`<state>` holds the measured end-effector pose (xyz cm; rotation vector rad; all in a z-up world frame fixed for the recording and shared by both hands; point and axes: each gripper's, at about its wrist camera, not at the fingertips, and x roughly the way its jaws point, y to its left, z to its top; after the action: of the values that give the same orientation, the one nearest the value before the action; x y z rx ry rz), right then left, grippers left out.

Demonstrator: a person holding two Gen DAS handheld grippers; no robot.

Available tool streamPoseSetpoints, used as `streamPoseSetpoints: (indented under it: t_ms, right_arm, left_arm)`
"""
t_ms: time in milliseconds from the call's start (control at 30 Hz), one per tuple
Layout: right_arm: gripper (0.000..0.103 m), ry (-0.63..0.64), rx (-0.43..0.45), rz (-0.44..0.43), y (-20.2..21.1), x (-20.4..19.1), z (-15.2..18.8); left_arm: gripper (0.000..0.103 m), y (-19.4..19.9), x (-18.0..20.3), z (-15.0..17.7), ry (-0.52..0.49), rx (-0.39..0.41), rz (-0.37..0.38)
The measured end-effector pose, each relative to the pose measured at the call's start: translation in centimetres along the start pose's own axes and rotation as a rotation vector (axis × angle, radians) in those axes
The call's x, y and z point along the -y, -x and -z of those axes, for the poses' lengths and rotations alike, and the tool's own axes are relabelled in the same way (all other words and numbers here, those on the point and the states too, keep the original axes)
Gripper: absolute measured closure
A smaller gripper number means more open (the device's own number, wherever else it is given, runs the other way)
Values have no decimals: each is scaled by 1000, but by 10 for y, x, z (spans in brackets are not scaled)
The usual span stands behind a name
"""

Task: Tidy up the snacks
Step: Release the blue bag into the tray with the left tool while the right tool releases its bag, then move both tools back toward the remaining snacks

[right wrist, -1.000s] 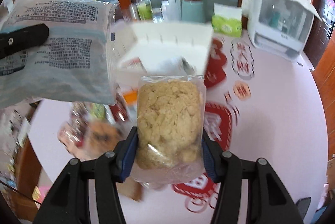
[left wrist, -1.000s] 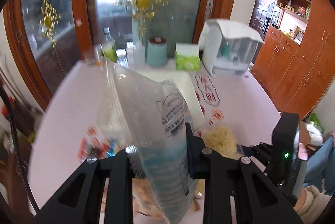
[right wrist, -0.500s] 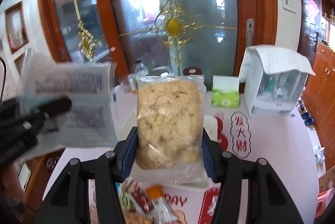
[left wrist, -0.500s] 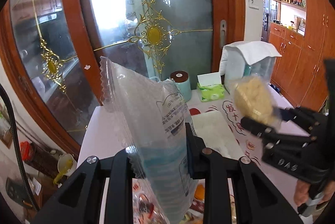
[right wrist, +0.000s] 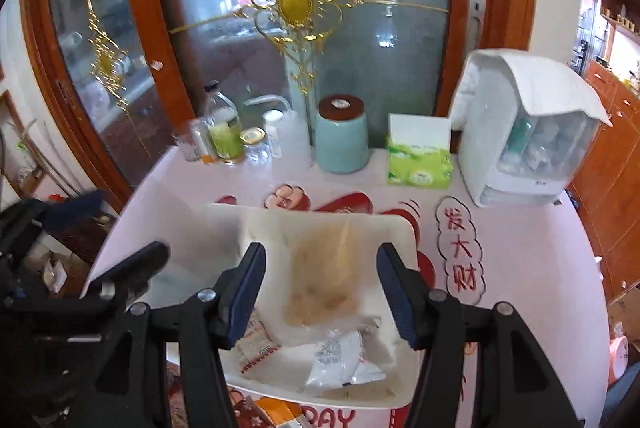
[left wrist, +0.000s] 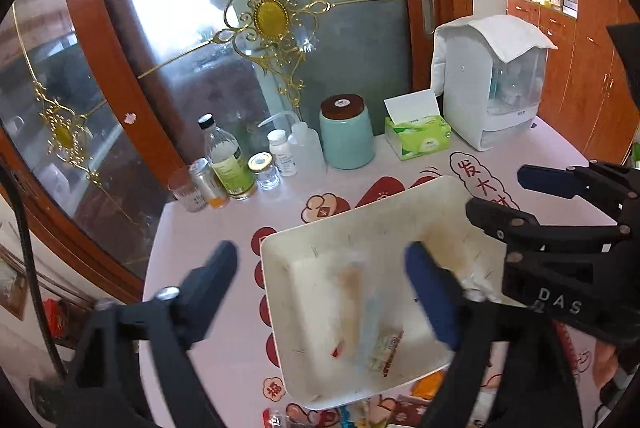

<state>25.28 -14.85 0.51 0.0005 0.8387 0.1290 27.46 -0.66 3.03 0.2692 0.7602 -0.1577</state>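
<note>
Snacks sit in the white tray (right wrist: 400, 232) at table centre. Right wrist view: clear bag of yellowish crumbly snack (right wrist: 324, 280), motion-blurred, lies in the tray between the right gripper (right wrist: 320, 284) fingers, touching neither. At 6 o'clock of it a small white packet (right wrist: 334, 360); at 8 o'clock a red-edged packet (right wrist: 256, 350).

Right gripper: fingers spread wide, nothing held. Left gripper (left wrist: 320, 288): fingers also spread wide, empty, hovering over the tray; both blurred.

Left wrist view shows the tray (left wrist: 352, 228) contents only as smears: a pale streak and the red-edged packet (left wrist: 386, 348) at 6 o'clock. Crumbly bag can't be made out there. It does show the right gripper (left wrist: 496, 194) from the side at 3 o'clock, "DAS" on its body. Right wrist view shows the left gripper (right wrist: 116, 240) at 9 o'clock, one finger blurred over the tray's left rim.

More wrappers (right wrist: 276, 408) poke out under the tray's near edge, cut off by the frame; can't tell what kind.

Beyond the tray, at 12 o'clock: teal jar (right wrist: 342, 136) with brown lid. Toward 1–2 o'clock: green tissue box (right wrist: 420, 160), then white cabinet (right wrist: 524, 136) draped with cloth. Toward 10–11 o'clock: cluster of bottles (left wrist: 232, 156) and small jars. Glass door (right wrist: 296, 0) with gold ornament behind. Tablecloth (right wrist: 520, 268) pale pink with red prints.
</note>
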Motion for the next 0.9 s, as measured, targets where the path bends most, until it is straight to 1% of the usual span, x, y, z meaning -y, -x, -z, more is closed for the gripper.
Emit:
streamPoseSetpoints:
  t_ms: [200,367,633,700,800,900]
  right_arm:
    - [41,-30,-28,-21,2,7,25]
    - [41,-50,-50,-39,18,4,49]
    - [41,-74,-58,-62,55,-2,89]
    - [41,-76,-58,-63,63,-2,98]
    - [41,-84,-67,-70,75,-3,113]
    - [41,-79,-68,-66,84,-4,126]
  left_arm:
    - [13,9,-3,24,25,-40,51]
    - [13,31,0,49,24,-42,72]
    - [13,78,5,84,34,20,124]
    - [13,92,8,91,24,48,126]
    - [13,110,17,100,-23,93,97]
    - [13,125,29,109,-64,108,102]
